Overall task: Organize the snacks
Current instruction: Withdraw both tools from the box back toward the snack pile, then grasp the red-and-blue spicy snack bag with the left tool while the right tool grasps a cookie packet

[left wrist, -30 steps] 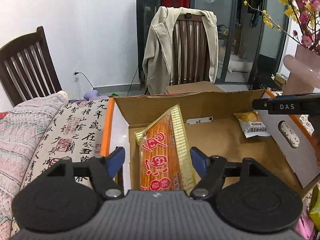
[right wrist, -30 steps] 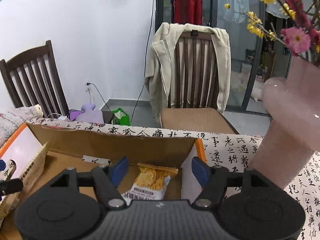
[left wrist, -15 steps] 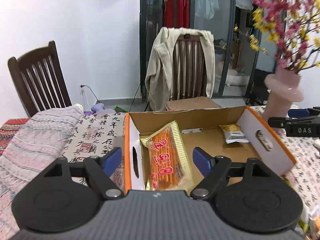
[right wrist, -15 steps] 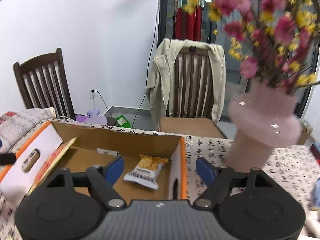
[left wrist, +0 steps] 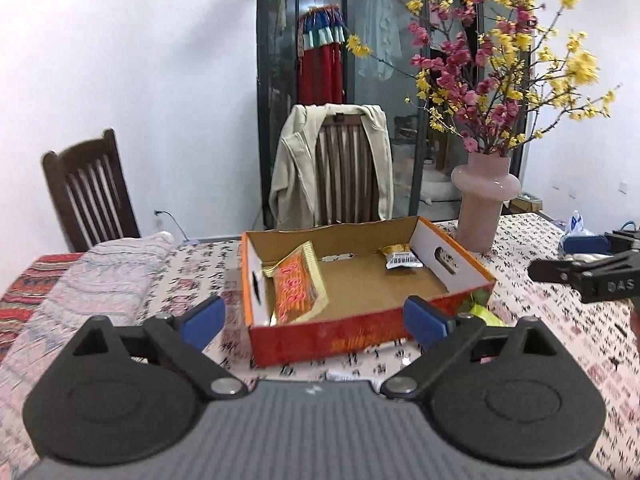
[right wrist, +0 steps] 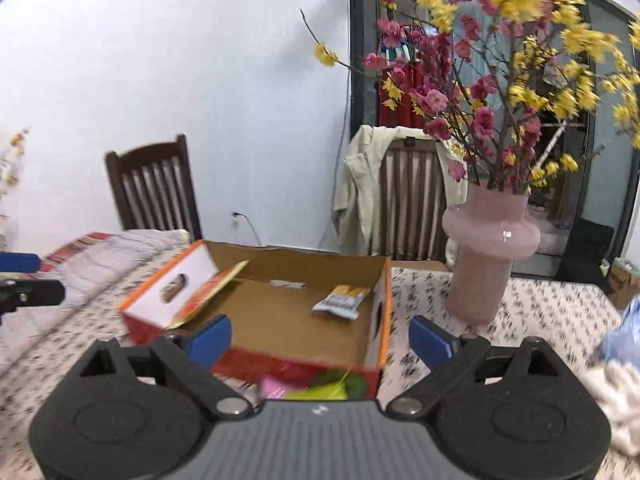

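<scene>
Both claws empty, jaws opening wide with nothing between them: left claw (left wrist: 314,316), right claw (right wrist: 320,336). Ahead of both, toward the table's far edge: open cardboard box (left wrist: 332,336), long axis running left to right. Inside, 2 snacks: orange stick packet (left wrist: 298,288) leaning on the left wall, small yellow packet (left wrist: 402,258) flat near the far right corner. Loose green and pink wrappers (right wrist: 320,388) just below the box's near wall, likely next, nearer the right claw. Table (left wrist: 560,320) under calligraphy-print cloth; pink vase (left wrist: 482,200) beside the box's right wall; 2 wooden chairs behind.
</scene>
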`<control>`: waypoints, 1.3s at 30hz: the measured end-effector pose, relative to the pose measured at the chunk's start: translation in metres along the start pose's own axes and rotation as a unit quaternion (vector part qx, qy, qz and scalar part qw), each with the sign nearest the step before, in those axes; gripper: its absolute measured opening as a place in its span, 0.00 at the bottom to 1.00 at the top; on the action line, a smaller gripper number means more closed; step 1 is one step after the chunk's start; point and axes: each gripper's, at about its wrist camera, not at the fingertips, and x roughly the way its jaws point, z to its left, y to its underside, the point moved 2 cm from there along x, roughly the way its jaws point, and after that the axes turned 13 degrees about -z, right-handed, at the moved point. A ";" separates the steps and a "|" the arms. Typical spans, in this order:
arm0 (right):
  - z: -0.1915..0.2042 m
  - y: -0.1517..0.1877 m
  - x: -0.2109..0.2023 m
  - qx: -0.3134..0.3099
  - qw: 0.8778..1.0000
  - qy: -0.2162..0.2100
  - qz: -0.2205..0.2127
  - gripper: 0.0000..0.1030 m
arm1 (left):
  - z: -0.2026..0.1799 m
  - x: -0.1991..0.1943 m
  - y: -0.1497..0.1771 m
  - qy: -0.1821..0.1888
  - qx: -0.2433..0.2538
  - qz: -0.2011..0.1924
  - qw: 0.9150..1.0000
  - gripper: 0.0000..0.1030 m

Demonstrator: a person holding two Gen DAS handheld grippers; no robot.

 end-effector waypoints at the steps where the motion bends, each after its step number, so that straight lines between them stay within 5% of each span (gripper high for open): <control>1: 0.002 0.005 -0.011 0.006 1.000 -0.004 0.000 0.93 | -0.002 -0.011 0.003 0.000 0.000 -0.007 1.000 0.96; 8: 0.019 0.045 -0.083 0.028 0.999 -0.019 -0.029 0.99 | -0.017 -0.079 0.035 -0.027 -0.012 -0.040 0.999 1.00; 17: 0.044 0.101 -0.145 0.053 0.998 -0.009 -0.032 1.00 | -0.025 -0.135 0.092 -0.056 -0.067 -0.011 0.996 1.00; 25: 0.063 0.160 -0.183 0.058 0.998 0.010 -0.014 1.00 | -0.036 -0.143 0.149 -0.026 -0.076 0.078 0.994 1.00; 39: 0.058 0.171 -0.173 0.036 0.999 0.011 0.000 1.00 | -0.055 -0.116 0.158 0.019 -0.041 0.111 0.993 0.91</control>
